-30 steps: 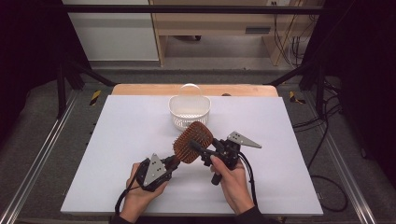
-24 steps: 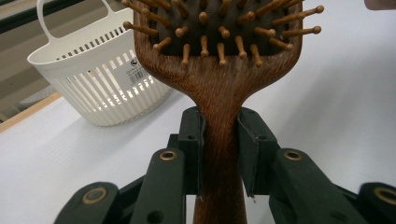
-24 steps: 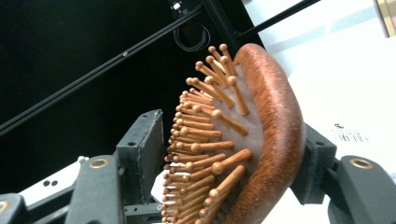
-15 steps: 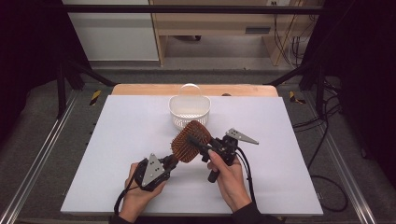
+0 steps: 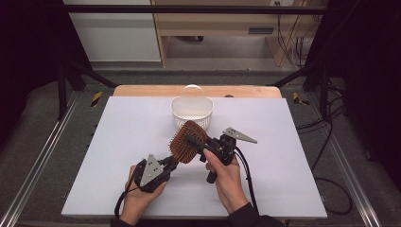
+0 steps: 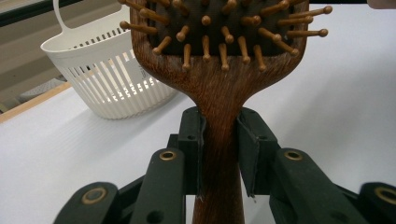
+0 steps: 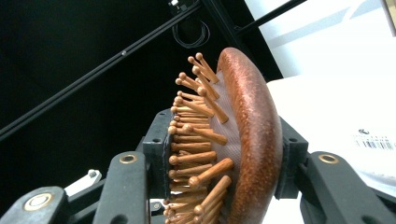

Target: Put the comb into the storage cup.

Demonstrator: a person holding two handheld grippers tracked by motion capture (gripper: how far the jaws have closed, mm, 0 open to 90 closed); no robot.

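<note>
Hairbrush: the wooden hairbrush [image 5: 188, 142] was held above the desk's [image 5: 118, 142] middle.
Left gripper [image 6: 219, 154]: clamped on its handle.
Right gripper [image 7: 224, 154]: clamped across its head.
Basket: the white basket [image 5: 191, 112] stood near the far edge.
Writing: a barcode label [image 7: 376, 140], unreadable.

White table top [image 5: 293, 142] with a wooden edge strip [image 5: 142, 90] along its far side. Grey floor [image 5: 38, 142] around it. Metal rails [image 5: 33, 165] at left and right. Black frame struts [image 5: 80, 73] at both far corners. Wooden furniture [image 5: 217, 21] and a white panel [image 5: 113, 33] behind. Loose black cables [image 5: 331, 189] on the right. Dark surroundings at both sides.
</note>
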